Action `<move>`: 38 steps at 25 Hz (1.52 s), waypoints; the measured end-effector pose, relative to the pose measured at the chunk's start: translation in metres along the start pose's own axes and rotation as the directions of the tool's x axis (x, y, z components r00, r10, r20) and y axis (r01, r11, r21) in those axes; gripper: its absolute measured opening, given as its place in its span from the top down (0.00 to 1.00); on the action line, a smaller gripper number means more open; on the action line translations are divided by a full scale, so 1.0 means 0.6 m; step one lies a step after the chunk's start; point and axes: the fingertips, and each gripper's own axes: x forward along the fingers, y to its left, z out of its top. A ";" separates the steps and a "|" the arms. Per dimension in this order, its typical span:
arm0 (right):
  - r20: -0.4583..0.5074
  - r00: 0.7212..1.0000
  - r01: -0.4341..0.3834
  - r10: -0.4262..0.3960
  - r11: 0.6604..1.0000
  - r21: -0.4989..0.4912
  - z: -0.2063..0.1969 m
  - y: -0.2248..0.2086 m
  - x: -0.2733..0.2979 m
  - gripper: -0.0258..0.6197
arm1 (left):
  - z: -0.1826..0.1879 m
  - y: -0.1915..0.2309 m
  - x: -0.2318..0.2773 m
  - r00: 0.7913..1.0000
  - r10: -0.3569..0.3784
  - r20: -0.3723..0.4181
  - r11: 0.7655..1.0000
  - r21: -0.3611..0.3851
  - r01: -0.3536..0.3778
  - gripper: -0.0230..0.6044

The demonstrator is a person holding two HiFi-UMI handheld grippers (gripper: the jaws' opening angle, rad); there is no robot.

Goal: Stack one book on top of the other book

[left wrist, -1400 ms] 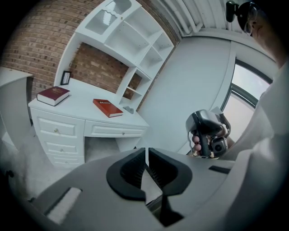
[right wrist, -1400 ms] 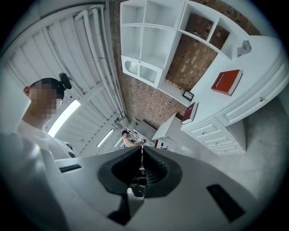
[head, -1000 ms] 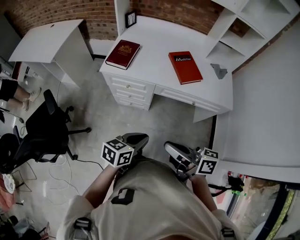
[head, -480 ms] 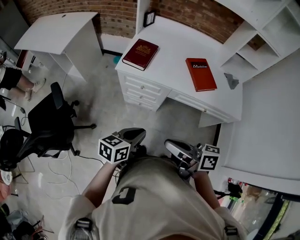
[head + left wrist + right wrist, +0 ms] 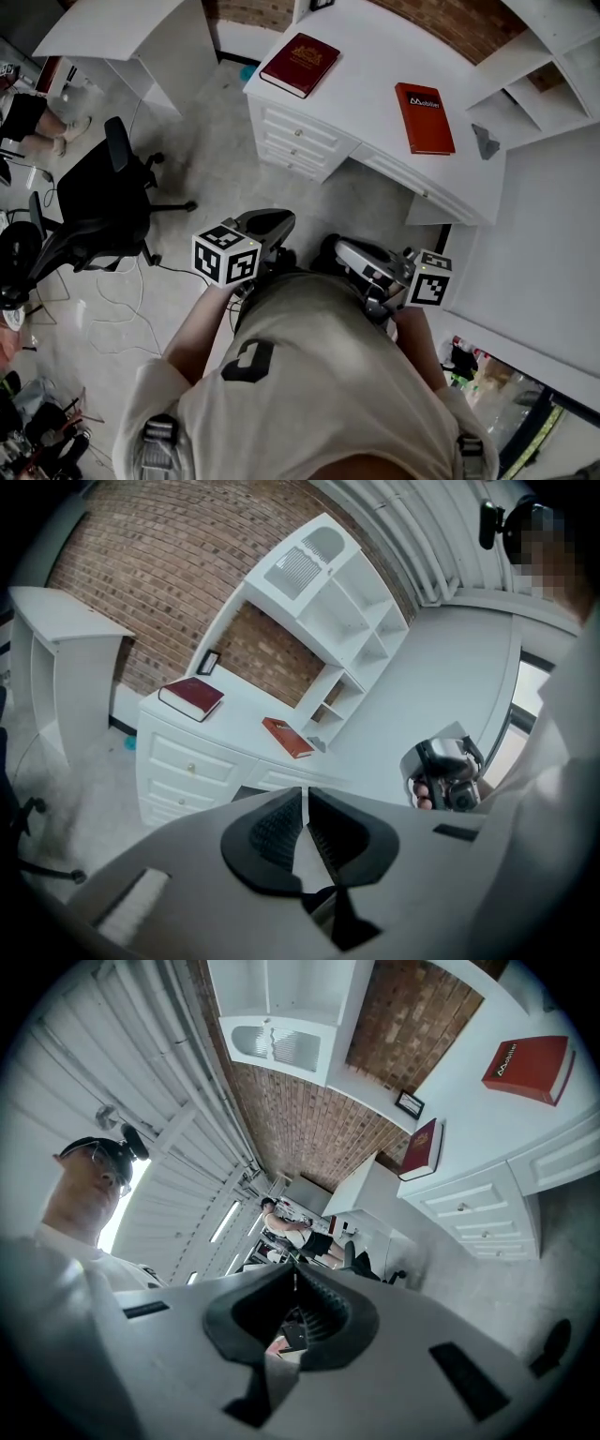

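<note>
Two books lie apart on the white desk (image 5: 366,66): a dark red one (image 5: 300,64) at its left end and an orange-red one (image 5: 424,117) towards the right. Both also show in the left gripper view, dark red book (image 5: 192,697) and orange-red book (image 5: 287,737), and in the right gripper view, dark red book (image 5: 422,1147) and orange-red book (image 5: 530,1068). My left gripper (image 5: 274,219) and right gripper (image 5: 352,251) are held close to my body, well short of the desk. Both are shut with nothing between their pads. The right gripper (image 5: 448,775) also shows in the left gripper view.
A black office chair (image 5: 94,211) stands on the floor to the left, with cables beside it. A white side table (image 5: 131,28) is at the upper left. White shelves (image 5: 525,84) rise at the desk's right end, and a small grey object (image 5: 485,142) lies there. A person (image 5: 37,122) sits at the far left.
The desk and books now sit higher and further right in the head view. Both grippers have shifted across the floor towards the desk and stay shut.
</note>
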 end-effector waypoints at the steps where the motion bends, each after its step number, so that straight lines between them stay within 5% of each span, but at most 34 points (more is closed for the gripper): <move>1: -0.005 1.000 -0.006 0.006 1.000 -0.001 0.002 -0.002 0.000 0.95 | -0.002 0.003 0.002 1.000 0.008 0.000 1.000 -0.008 -0.008 0.93; 7: -0.043 0.999 -0.031 0.026 0.994 -0.104 0.032 -0.002 -0.011 0.95 | 0.003 0.025 0.023 0.997 0.072 -0.030 0.997 -0.006 -0.072 0.93; 12: -0.020 0.999 -0.034 0.033 0.996 -0.083 0.053 -0.025 -0.031 0.95 | 0.025 0.038 0.040 0.994 0.107 -0.031 0.994 -0.003 -0.107 0.93; 26: 0.069 0.996 -0.049 0.051 0.998 -0.038 0.142 -0.098 -0.118 0.95 | 0.060 -0.031 0.185 0.993 0.066 -0.099 0.996 0.062 -0.060 0.93; 38: 0.055 0.991 -0.125 0.125 0.992 0.002 0.205 -0.159 -0.188 0.95 | 0.093 -0.061 0.274 0.984 0.144 -0.105 0.988 0.074 -0.137 0.93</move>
